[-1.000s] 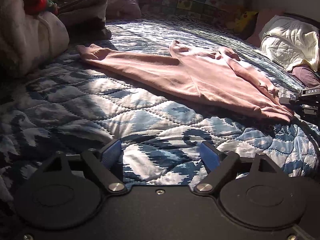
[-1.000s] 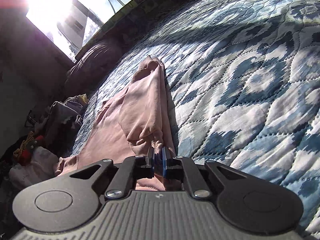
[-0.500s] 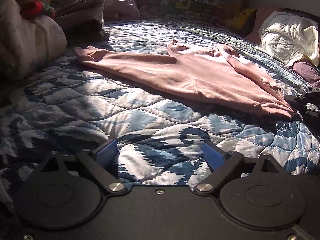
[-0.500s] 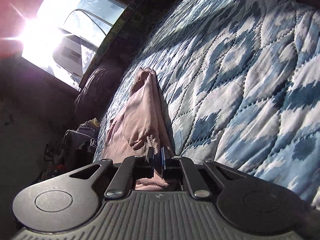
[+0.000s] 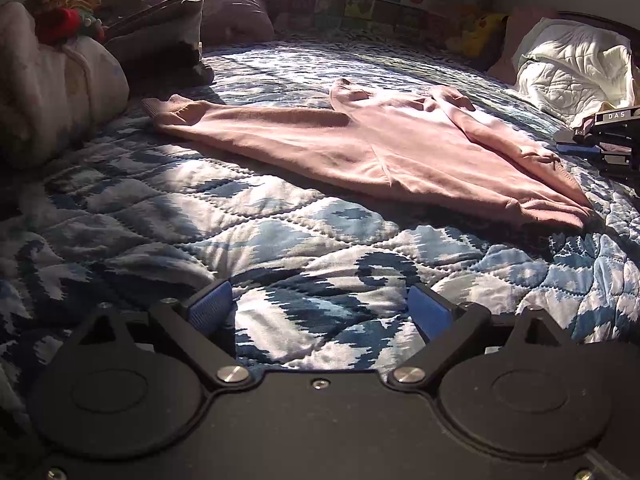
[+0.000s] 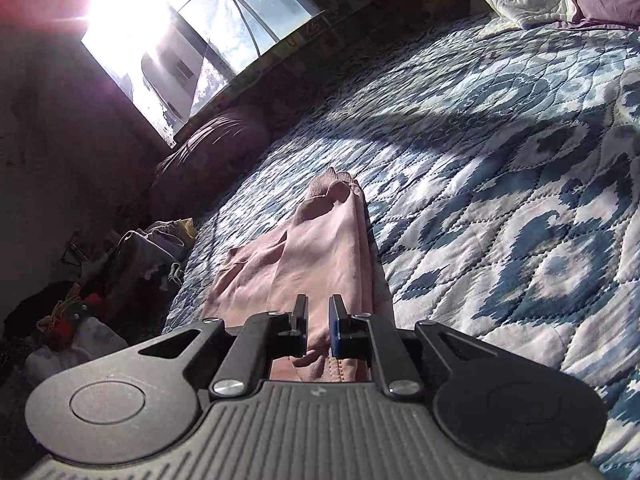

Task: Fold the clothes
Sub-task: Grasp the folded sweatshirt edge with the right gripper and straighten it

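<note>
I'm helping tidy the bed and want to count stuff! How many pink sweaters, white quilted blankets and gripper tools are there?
pink sweater: 1
white quilted blanket: 1
gripper tools: 2, the left gripper and the right gripper
Total: 4

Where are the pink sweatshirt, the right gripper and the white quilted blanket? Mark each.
pink sweatshirt (image 5: 400,148), left wrist view, middle of its body.
right gripper (image 6: 319,320), right wrist view, midway between its fingertips.
white quilted blanket (image 5: 568,68), left wrist view, its sunlit front fold.
</note>
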`<move>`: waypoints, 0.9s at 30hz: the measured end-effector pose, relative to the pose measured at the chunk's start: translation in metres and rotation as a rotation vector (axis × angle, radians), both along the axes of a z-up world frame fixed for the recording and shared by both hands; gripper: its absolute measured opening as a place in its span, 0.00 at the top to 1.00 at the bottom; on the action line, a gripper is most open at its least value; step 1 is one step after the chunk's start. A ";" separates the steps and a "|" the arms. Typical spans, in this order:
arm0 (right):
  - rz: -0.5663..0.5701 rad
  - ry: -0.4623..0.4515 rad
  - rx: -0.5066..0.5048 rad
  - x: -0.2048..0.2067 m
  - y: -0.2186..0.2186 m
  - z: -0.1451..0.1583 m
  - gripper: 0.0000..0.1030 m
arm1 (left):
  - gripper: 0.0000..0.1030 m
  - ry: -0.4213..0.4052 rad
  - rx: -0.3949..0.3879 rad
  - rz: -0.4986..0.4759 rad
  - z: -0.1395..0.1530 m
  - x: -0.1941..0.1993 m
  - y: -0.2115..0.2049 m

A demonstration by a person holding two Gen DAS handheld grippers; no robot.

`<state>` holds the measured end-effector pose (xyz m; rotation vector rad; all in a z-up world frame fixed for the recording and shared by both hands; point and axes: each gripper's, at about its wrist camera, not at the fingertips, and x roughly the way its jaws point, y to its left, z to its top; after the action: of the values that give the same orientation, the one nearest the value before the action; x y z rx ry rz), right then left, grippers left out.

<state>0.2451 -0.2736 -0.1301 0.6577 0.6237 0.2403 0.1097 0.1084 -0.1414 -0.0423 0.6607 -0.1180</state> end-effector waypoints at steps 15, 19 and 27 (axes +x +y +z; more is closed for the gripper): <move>-0.003 -0.079 0.106 -0.046 -0.009 0.004 0.85 | 0.09 0.064 -0.419 0.140 0.021 0.026 0.059; 0.126 -0.111 0.069 -0.053 0.013 0.009 0.78 | 0.19 0.033 -0.630 0.281 0.024 0.054 0.095; 0.294 -0.109 0.103 -0.065 0.046 -0.014 0.75 | 0.34 -0.007 -0.736 0.472 0.018 0.124 0.140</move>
<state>0.1804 -0.2276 -0.1439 0.6456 0.6051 0.5818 0.2335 0.2484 -0.1234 -0.8998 0.5560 0.0998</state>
